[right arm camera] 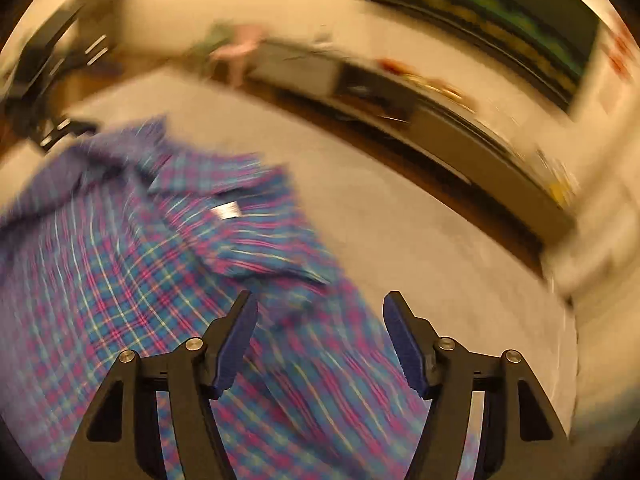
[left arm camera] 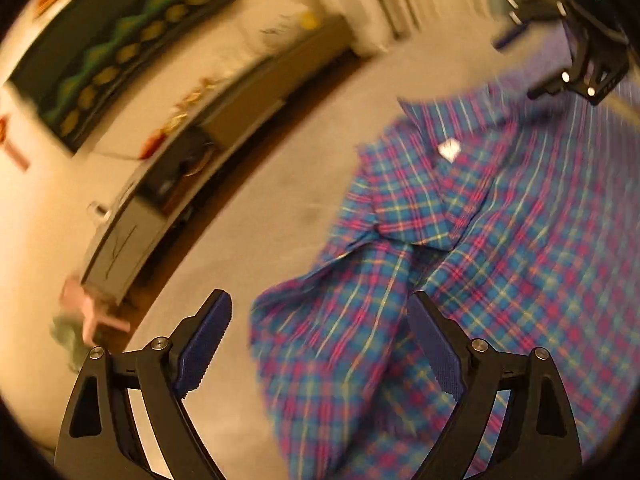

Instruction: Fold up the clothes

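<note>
Blue ribbed pads line both tools, and each pair of fingers stands spread wide with nothing between them. The left gripper point(left arm camera: 320, 340) hangs tilted above the plaid shirt point(left arm camera: 480, 248), its left finger over bare beige carpet point(left arm camera: 280, 184) and its right finger over the cloth, where a loose fold of a sleeve lies just ahead of the tips. The right gripper point(right arm camera: 320, 340) is also tilted above the shirt point(right arm camera: 120, 280); cloth shows under its left finger and through the gap, while carpet point(right arm camera: 400, 208) lies past its right finger.

Ahead of both tools the shirt lies spread on the carpet, collar away from the fingers, with a white neck label point(left arm camera: 449, 150) showing inside it.

Only the left wrist view shows the right tool's black frame, far ahead to the right over the shirt's far edge. In the right wrist view a dark, blurred frame sits far ahead to the left. Both views are smeared by motion; beyond the carpet, a low cabinet point(left arm camera: 168, 208) stands against the wall under a dark framed picture point(left arm camera: 120, 48).
</note>
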Action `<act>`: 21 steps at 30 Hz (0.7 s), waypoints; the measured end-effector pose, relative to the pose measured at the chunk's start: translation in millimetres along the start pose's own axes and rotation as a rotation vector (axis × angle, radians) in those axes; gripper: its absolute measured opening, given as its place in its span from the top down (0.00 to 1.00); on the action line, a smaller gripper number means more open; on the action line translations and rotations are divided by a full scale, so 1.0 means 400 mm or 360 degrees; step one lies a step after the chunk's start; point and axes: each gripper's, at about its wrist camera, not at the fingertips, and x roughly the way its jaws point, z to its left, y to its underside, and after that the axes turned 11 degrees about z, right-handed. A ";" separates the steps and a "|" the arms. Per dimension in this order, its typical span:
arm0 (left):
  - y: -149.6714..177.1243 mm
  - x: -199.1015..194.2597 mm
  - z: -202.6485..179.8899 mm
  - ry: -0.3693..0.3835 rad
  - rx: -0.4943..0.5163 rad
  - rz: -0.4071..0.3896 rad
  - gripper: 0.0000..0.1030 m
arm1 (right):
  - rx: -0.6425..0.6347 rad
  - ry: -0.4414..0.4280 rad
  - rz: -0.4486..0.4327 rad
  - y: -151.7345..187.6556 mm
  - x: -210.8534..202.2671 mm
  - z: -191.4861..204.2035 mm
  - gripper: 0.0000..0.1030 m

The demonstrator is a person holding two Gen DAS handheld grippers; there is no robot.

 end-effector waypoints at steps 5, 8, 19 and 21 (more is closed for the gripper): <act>-0.055 0.044 -0.026 0.0025 0.0182 -0.0027 0.20 | -0.0355 0.0089 0.0091 -0.050 0.094 0.057 0.35; -0.073 0.046 -0.018 0.0073 0.0209 -0.0046 0.54 | -0.0410 0.0008 0.0097 -0.071 0.128 0.054 0.67; -0.141 0.054 0.009 0.0248 0.0306 -0.0114 0.32 | -0.0263 -0.0272 -0.0071 -0.090 0.038 -0.072 0.54; -0.153 0.059 0.006 0.0270 0.0309 -0.0113 0.32 | -0.0334 -0.0233 -0.0036 -0.068 0.052 -0.055 0.34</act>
